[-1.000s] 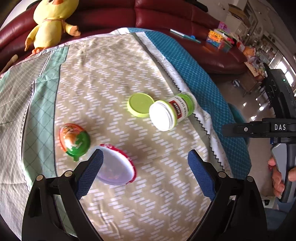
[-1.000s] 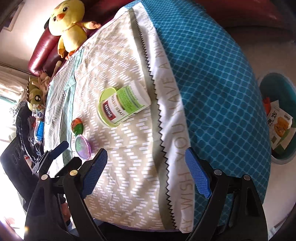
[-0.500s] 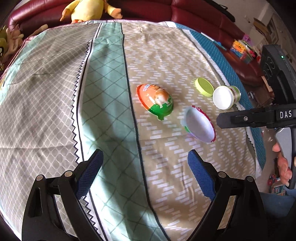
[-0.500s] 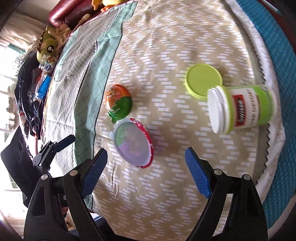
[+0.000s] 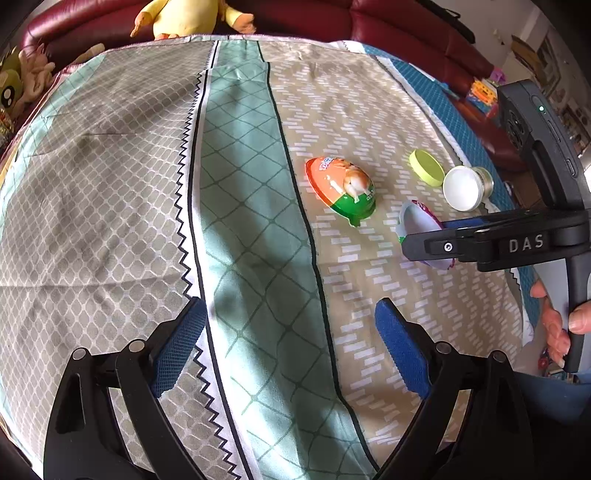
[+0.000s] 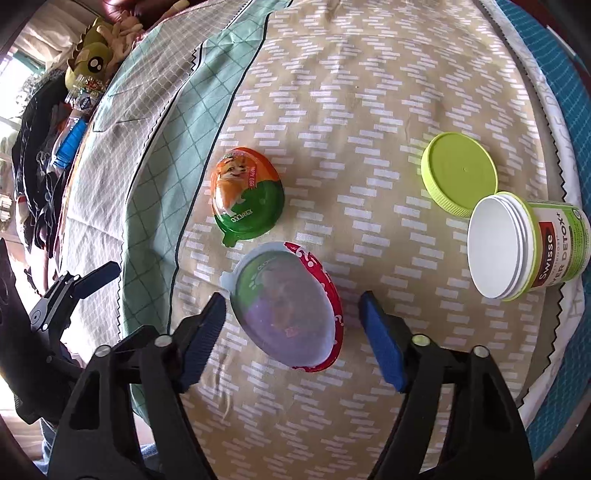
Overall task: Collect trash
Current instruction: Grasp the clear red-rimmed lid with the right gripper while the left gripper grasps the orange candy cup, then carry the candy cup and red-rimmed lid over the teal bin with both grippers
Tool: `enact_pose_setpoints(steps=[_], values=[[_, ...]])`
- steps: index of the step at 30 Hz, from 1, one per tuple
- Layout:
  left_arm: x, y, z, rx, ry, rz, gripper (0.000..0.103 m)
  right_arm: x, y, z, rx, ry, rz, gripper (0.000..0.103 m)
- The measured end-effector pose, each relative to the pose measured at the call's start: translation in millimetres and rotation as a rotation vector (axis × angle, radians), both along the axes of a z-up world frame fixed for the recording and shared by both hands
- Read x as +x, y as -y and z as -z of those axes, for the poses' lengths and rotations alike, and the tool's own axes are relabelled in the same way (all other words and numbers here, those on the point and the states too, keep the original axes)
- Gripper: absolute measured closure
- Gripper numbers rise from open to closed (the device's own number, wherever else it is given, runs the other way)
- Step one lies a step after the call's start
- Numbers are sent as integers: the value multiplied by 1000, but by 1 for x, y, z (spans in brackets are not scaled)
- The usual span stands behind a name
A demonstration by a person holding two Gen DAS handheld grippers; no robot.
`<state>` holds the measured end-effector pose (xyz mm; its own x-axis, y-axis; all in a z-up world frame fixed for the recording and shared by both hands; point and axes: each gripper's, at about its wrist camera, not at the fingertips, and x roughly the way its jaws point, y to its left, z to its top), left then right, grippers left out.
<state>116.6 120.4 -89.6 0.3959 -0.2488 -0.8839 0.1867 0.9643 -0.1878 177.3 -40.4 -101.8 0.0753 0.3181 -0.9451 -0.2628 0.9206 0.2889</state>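
On the patterned cloth lie an orange-and-green toy egg half (image 6: 245,195) (image 5: 341,190), a red-rimmed clear egg half (image 6: 286,308) (image 5: 417,221), a lime lid (image 6: 458,173) (image 5: 426,168) and an open white-and-green Swisse jar on its side (image 6: 517,245) (image 5: 465,186). My right gripper (image 6: 291,332) is open, its fingers either side of the red-rimmed half, just above it. My left gripper (image 5: 290,347) is open and empty over the green stripe, well short of the trash. The right gripper also shows in the left wrist view (image 5: 447,236).
The cloth (image 5: 110,184) covers a table, with a blue edge (image 6: 569,92) at the right. A red sofa (image 5: 406,26) with a yellow plush duck (image 5: 192,14) stands behind. Soft toys and clutter (image 6: 74,92) lie at the far left.
My right gripper has swung from the blue edge over to the red-rimmed egg half and come down close around it. My left gripper has pulled back leftward, away from the trash.
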Motion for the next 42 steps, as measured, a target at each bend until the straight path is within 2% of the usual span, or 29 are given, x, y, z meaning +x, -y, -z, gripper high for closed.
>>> enact_pose_setpoints(steps=[6,11,13,16,18,20,23,24,29,30,31,36,42], values=[[14,11,-5,-29,21,3,10,3,15,-18,74,38,54,50],[41,40,-15,-39,52,33,11,3,44,-41,143,68,117,50],[53,54,-15,-29,60,46,14,3,53,-48,162,80,137,50],[70,69,-8,6,55,47,20,2,69,-57,174,102,162,50],[81,74,1,21,30,33,34,1,79,-61,181,113,177,50],[89,74,11,28,4,10,38,0,90,-65,189,123,194,50],[91,79,14,57,28,-7,39,-1,108,-70,205,133,223,50],[91,82,14,69,39,-6,46,-2,113,-71,208,137,232,50],[88,89,12,98,65,-16,47,-4,136,-71,238,142,277,50],[87,89,10,97,69,-23,60,-4,140,-70,242,142,285,50],[86,89,6,96,71,-27,55,-5,145,-70,248,142,293,50],[82,96,-14,104,106,-16,55,-7,164,-69,271,147,320,50],[73,103,-19,49,72,-9,55,-19,188,-67,296,154,341,50]])
